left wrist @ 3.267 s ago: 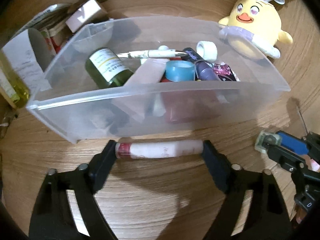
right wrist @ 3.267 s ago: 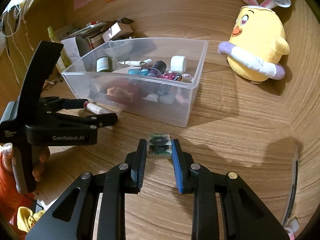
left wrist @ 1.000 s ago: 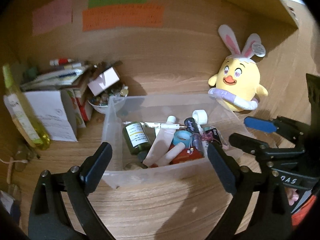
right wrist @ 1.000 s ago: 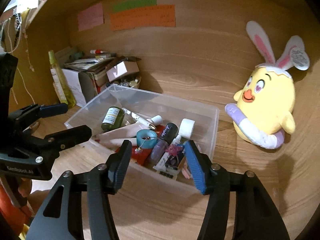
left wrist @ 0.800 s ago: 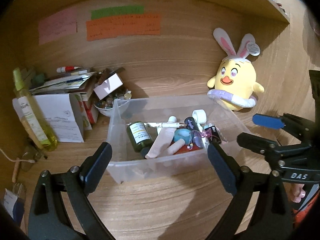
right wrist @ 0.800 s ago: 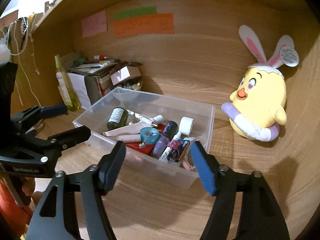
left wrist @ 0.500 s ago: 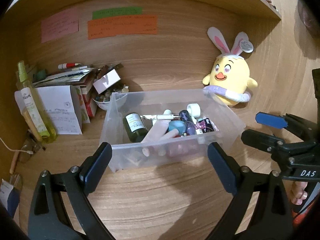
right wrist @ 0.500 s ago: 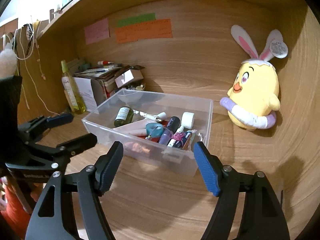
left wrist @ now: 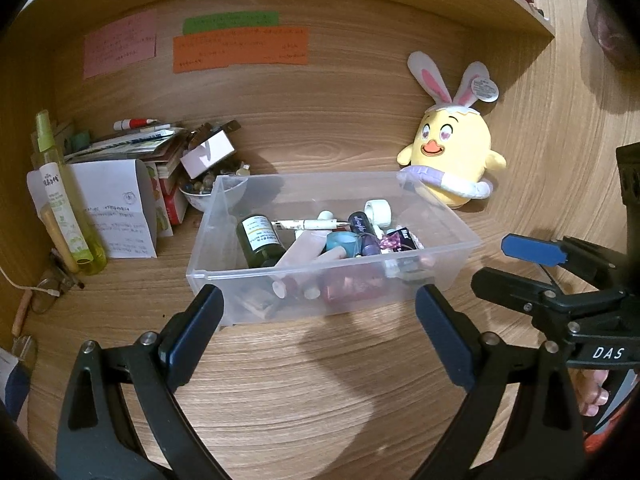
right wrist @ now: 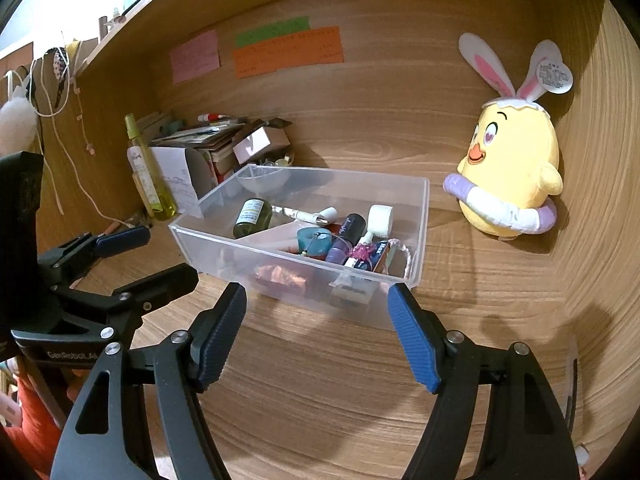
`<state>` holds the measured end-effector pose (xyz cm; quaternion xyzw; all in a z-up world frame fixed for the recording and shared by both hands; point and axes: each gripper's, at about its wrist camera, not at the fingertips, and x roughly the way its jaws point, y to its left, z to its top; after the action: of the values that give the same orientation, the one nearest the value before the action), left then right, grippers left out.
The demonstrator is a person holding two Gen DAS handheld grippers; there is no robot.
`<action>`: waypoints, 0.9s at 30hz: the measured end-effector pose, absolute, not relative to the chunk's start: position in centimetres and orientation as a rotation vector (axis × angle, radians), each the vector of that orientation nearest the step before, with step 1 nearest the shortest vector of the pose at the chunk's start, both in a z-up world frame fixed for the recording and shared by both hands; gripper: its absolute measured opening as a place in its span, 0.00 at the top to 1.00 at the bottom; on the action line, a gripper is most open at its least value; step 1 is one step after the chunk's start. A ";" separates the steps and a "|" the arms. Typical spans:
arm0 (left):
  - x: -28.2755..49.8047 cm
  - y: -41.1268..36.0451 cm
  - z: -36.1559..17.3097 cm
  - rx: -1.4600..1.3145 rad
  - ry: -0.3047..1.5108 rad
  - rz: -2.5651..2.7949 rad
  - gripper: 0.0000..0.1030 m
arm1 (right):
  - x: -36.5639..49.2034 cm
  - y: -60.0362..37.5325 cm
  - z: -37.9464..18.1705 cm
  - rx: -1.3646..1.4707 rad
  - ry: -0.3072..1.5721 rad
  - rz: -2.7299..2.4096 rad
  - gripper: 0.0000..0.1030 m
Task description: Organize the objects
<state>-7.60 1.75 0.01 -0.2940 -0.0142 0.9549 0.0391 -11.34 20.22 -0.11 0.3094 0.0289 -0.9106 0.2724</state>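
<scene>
A clear plastic bin (left wrist: 224, 280) (right wrist: 418, 232) stands on the wooden desk. It holds a green bottle (left wrist: 260, 240) (right wrist: 252, 216), a white pen (left wrist: 312, 224), a blue tape roll (left wrist: 340, 242) (right wrist: 314, 240), a white roll (left wrist: 378, 212) (right wrist: 380, 220), a purple bottle (right wrist: 340, 250) and other small items. My left gripper (left wrist: 320, 332) is open and empty, in front of the bin. It also shows in the right wrist view (right wrist: 144, 256). My right gripper (right wrist: 318, 336) is open and empty, in front of the bin, and shows at the right of the left wrist view (left wrist: 508, 264).
A yellow chick plush with bunny ears (left wrist: 452, 160) (right wrist: 508, 184) sits right of the bin by the back wall. Boxes, papers and a small bowl (left wrist: 160, 168) are piled at the back left, with a yellow spray bottle (left wrist: 64, 208) (right wrist: 148, 176). Sticky notes (left wrist: 240, 44) hang on the wall.
Both grippers have drawn back and away from the bin, so it looks smaller. Earlier the left held a pink tube and the right a small item; both are now empty and the items lie in the bin.
</scene>
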 end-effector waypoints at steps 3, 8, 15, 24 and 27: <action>-7.6 1.8 -0.1 -0.903 -0.045 2.927 0.04 | -11.4 20.2 -0.2 0.836 0.078 -2.450 0.32; -7.8 1.7 -0.2 -0.910 -0.056 2.922 0.04 | -11.5 20.2 -0.3 0.838 0.079 -2.443 0.32; -7.8 1.7 -0.3 -0.908 -0.056 2.922 0.04 | -11.4 20.2 -0.3 0.841 0.073 -2.441 0.28; -7.8 1.8 -0.1 -0.899 -0.047 2.922 0.03 | -11.6 20.3 -0.2 0.841 0.063 -2.438 0.26; -7.8 1.9 0.0 -0.897 -0.049 2.918 0.02 | -11.6 20.3 -0.2 0.842 0.063 -2.436 0.26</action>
<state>-7.76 1.93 -0.04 -0.2935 -0.0162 0.9548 0.0444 -11.59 20.31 -0.24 0.3137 0.0234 -0.9076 0.2779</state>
